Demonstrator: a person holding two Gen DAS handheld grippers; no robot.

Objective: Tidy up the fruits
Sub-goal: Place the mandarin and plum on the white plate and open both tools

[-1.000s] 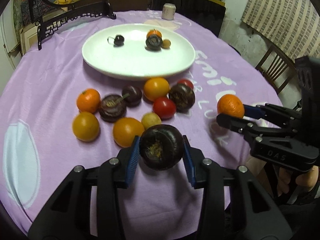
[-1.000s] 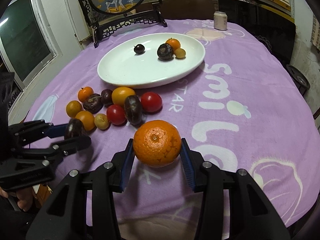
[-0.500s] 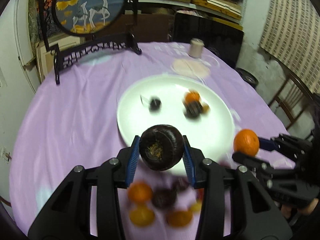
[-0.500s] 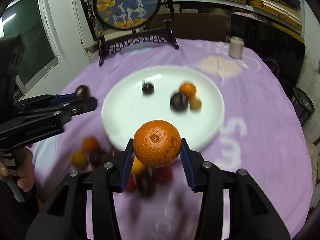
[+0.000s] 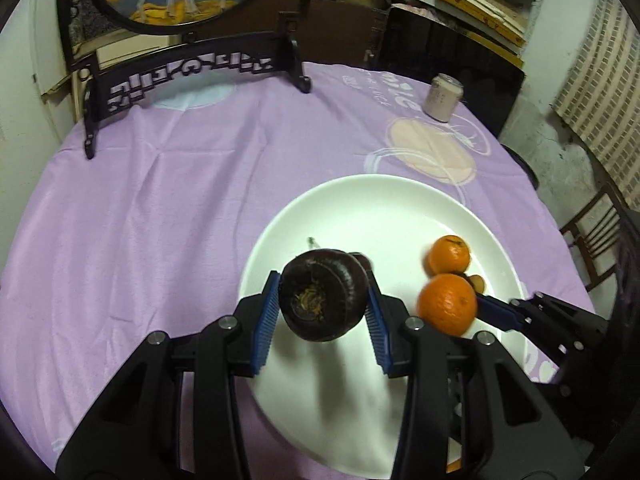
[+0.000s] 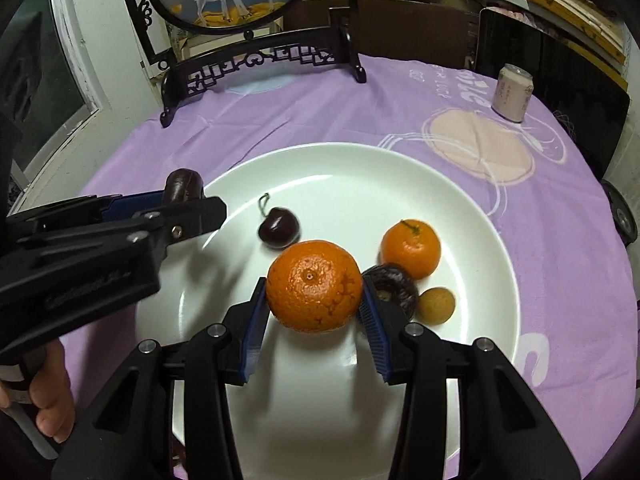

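Note:
My left gripper (image 5: 322, 307) is shut on a dark purple round fruit (image 5: 322, 300) and holds it above the left part of the white plate (image 5: 384, 200). My right gripper (image 6: 314, 298) is shut on an orange mandarin (image 6: 314, 285) above the plate's (image 6: 400, 168) middle. On the plate lie a dark cherry (image 6: 279, 227), a small mandarin (image 6: 410, 249), a dark purple fruit (image 6: 394, 288) and a small tan fruit (image 6: 436, 305). The left gripper shows in the right wrist view (image 6: 188, 200); the right gripper with its mandarin (image 5: 447, 304) shows in the left wrist view.
The round table wears a purple cloth (image 5: 160, 208). A black carved stand with a round painted screen (image 6: 256, 56) stands at the back. A small pale can (image 6: 512, 92) stands at the back right. A wooden chair (image 5: 592, 232) is at the right.
Both grippers have lifted their fruits and moved forward from the fruit pile to over the plate. The loose fruits on the cloth have dropped out of view.

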